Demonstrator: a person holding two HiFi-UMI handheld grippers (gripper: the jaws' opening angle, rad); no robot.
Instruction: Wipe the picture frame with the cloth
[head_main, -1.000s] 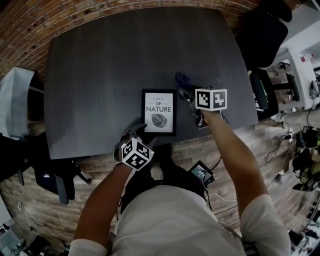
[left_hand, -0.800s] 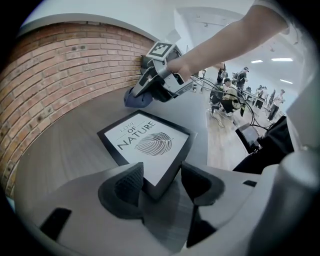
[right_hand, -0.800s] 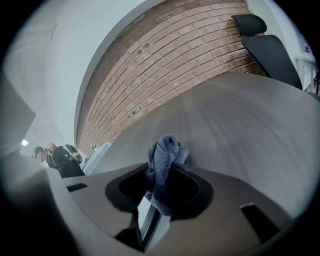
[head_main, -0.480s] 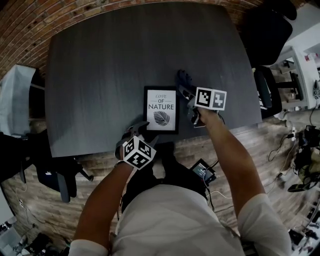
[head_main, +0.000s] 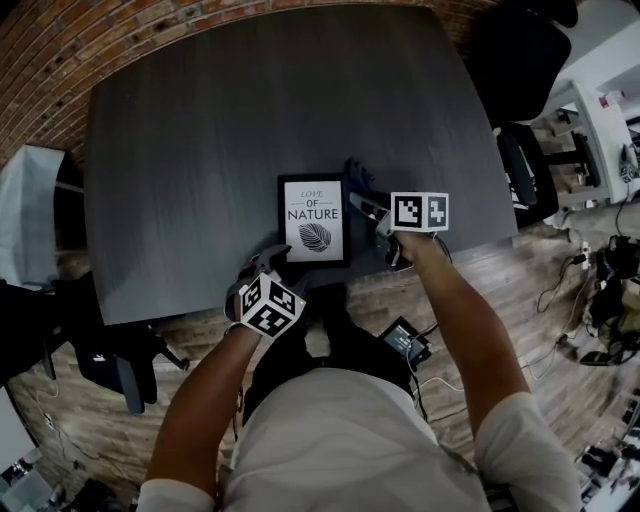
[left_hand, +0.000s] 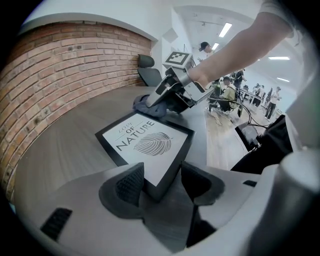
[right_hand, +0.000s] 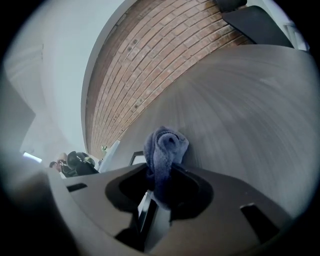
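The black picture frame (head_main: 314, 220), printed with a leaf and words, lies flat near the table's front edge. My left gripper (head_main: 272, 262) is at its near left corner; in the left gripper view that corner (left_hand: 159, 176) sits wedged between the two pads, which rest against its edges. My right gripper (head_main: 367, 203) is beside the frame's right edge, shut on a bunched blue-grey cloth (head_main: 357, 177). The cloth (right_hand: 165, 147) sticks out past the right fingertips (right_hand: 162, 180). From the left gripper view, the cloth (left_hand: 145, 104) hangs at the frame's far corner.
The dark grey table (head_main: 220, 120) stretches far and left of the frame. A black office chair (head_main: 520, 70) stands at the back right, another chair (head_main: 525, 175) at the right side. A small device (head_main: 403, 343) lies on the floor under the table's front edge.
My right gripper has come down and a little closer to the frame's right edge with the cloth in it. The left gripper has kept still at the frame's corner.
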